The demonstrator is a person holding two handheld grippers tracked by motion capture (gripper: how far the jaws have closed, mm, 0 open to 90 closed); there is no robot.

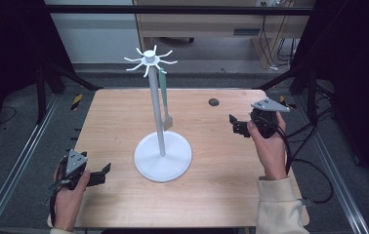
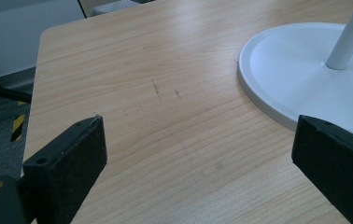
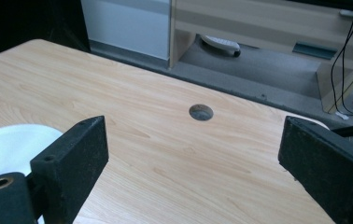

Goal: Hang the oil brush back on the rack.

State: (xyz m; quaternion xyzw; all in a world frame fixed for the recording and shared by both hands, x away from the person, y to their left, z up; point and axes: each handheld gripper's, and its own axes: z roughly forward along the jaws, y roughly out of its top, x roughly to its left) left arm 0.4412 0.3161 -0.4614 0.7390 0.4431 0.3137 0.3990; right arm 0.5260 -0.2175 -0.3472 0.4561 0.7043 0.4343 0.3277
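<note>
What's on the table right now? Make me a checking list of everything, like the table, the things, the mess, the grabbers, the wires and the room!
Surface: wooden table, with a round hole.
Job's things: white hook stand; a utensil hangs from a hook.
Clutter: nothing seen.
Grippers: left gripper open, empty; right gripper open, empty.
Cables: black cable trails by the right hand.
Surroundings: metal frame rails, grey floor, wooden furniture behind.

I count one white stand point(image 1: 162, 146) on my table point(image 1: 124, 112), with one round base and one pole. At the pole's top sit what look like ten curved hooks point(image 1: 149, 59). One utensil point(image 1: 164, 97) hangs from a hook, just right of the pole. One cable hole point(image 1: 214, 102) lies right of the stand. I hold two grippers, one either side of it.
</note>
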